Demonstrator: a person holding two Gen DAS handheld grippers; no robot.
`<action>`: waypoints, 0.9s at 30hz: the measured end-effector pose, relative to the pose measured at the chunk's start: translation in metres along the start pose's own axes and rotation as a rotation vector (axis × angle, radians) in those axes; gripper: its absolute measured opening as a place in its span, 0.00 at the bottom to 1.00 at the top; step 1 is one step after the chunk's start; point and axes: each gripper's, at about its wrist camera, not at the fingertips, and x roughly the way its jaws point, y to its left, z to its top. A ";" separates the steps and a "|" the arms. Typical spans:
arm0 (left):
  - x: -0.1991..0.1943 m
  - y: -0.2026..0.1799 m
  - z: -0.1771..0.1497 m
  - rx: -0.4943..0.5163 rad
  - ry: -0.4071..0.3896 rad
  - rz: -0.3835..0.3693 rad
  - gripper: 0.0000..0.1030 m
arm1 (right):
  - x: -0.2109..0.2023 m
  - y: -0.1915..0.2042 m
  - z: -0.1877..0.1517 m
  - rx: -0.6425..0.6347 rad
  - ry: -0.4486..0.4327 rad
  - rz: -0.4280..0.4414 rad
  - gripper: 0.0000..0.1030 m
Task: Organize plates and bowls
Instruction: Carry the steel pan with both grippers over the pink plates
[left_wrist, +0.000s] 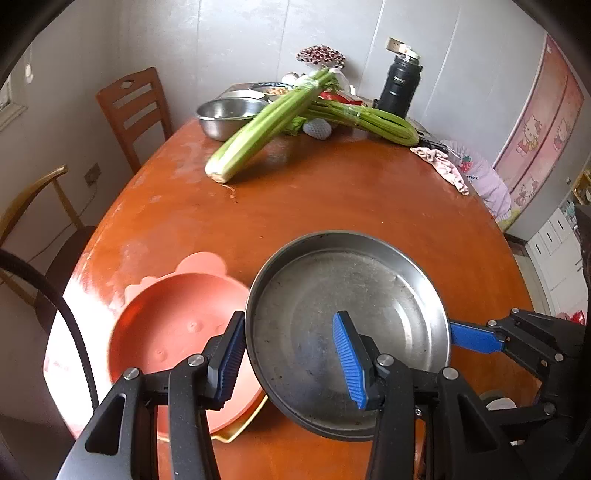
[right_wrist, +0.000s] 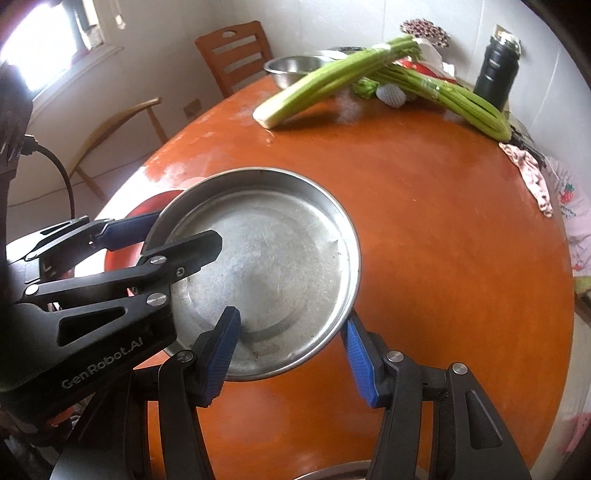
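Low center of both views, steel plate (left_wrist: 347, 325) is pinched at opposite rims by left gripper (left_wrist: 295, 358) and right gripper (right_wrist: 291, 354), above pink bowl (left_wrist: 173, 325); stiff, light, slick, so rim grips suit

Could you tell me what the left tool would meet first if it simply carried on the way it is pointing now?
Its fingers already straddle the near left rim of the steel plate, so the left tool would probably slide further onto that plate. Behind the plate lies the orange table, though depth is hard to judge.
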 end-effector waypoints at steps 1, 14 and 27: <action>-0.003 0.003 -0.002 -0.007 -0.004 0.003 0.45 | -0.001 0.003 0.000 -0.007 -0.004 0.004 0.57; -0.033 0.031 -0.013 -0.048 -0.050 0.023 0.45 | -0.015 0.044 0.000 -0.073 -0.030 0.020 0.57; -0.048 0.068 -0.023 -0.091 -0.068 0.050 0.46 | -0.014 0.084 0.005 -0.135 -0.036 0.043 0.57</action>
